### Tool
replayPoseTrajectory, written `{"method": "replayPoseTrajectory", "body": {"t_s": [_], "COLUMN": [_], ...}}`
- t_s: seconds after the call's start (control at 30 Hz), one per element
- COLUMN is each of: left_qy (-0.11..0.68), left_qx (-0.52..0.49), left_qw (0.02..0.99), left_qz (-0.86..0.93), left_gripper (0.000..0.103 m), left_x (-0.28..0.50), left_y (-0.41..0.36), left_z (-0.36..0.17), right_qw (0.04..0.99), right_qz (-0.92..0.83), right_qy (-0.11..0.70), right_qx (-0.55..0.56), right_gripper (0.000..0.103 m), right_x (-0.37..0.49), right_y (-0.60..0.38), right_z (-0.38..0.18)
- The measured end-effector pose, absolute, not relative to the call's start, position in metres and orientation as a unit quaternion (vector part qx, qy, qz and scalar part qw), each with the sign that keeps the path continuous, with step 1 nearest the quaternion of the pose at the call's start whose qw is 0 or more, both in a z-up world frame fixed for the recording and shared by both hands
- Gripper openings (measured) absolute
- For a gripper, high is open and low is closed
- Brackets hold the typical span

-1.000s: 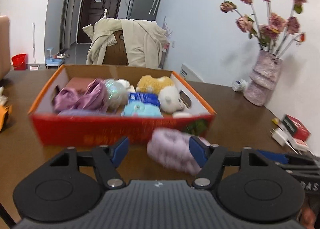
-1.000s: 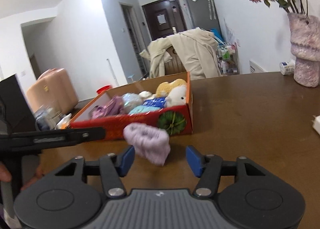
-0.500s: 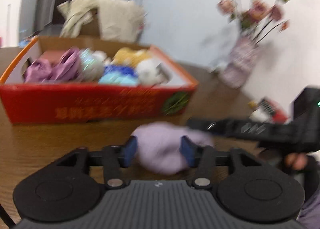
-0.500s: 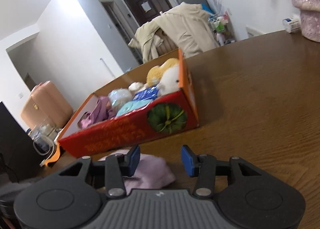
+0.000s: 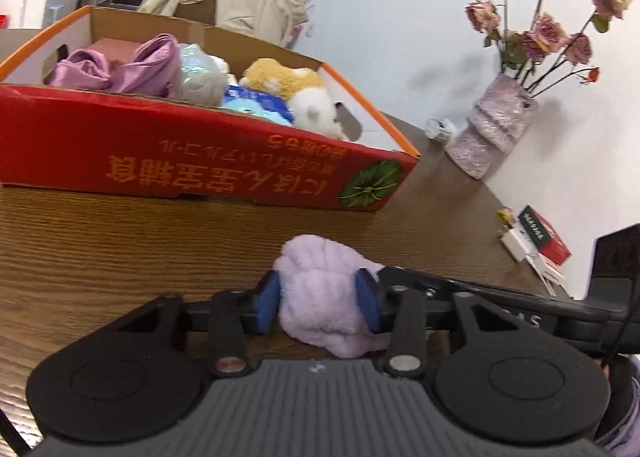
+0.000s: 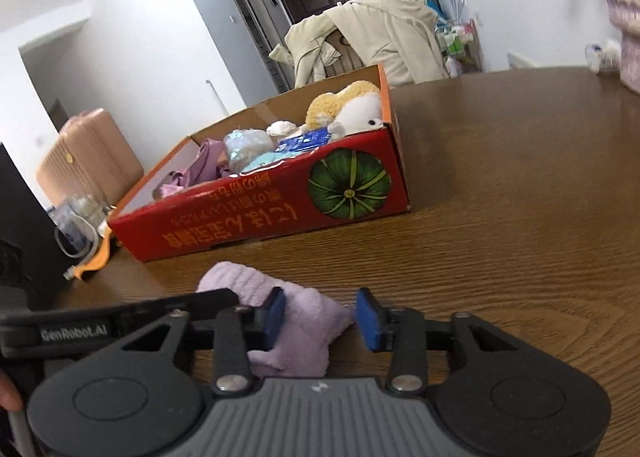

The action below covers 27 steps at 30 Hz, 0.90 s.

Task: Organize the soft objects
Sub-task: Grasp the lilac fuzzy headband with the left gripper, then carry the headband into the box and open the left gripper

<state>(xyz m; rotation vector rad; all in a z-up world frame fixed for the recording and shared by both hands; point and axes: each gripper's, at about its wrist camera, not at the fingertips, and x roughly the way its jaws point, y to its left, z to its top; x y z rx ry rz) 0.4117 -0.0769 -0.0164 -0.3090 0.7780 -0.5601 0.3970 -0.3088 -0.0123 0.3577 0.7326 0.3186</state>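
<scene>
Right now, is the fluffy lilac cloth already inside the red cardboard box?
No, the fluffy lilac cloth lies on the brown wooden table in front of the red cardboard box.

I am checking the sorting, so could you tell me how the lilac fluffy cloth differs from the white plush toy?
The lilac fluffy cloth lies on the wooden table, outside the box; the white plush toy sits inside the red cardboard box. The cloth is between both grippers' closing fingers; the toy is untouched. The cloth is shapeless; the toy is rounded. Both look soft.

A lilac fluffy cloth (image 5: 320, 297) is seen near the red, orange-rimmed box (image 5: 200, 161) printed with a green pumpkin (image 6: 349, 185).
</scene>
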Motion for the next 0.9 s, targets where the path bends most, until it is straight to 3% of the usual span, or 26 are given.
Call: {"method": "replayPoseTrajectory", "body": {"t_s": [0.27, 0.43, 0.57, 0.9], "left_qy": [0.362, 0.318, 0.303, 0.277], "left_qx": [-0.137, -0.112, -0.152, -0.137], "left_qw": [0.888, 0.914, 0.916, 0.923], "left_qz": [-0.249, -0.224, -0.217, -0.230], "left_gripper": [0.027, 0.026, 0.026, 0.026], "left_x": [0.403, 0.334, 0.281, 0.253], "left_y": [-0.083, -0.079, -0.063, -0.067], "left_z": [-0.009, 0.031, 0.042, 0.058], "right_qw": [0.919, 0.934, 0.931, 0.942], "right_qz": [0.160, 0.183, 0.201, 0.192], "right_qy": [0.333, 0.287, 0.277, 0.258], "right_qx": [0.136, 0.108, 0.128, 0.098], "right_gripper": [0.015, 0.014, 0.014, 0.014], "right_x": [0.387, 0.336, 0.288, 0.260], "right_y": [-0.298, -0.285, -0.281, -0.277], "right_z": [-0.003, 0.030, 0.037, 0.060]}}
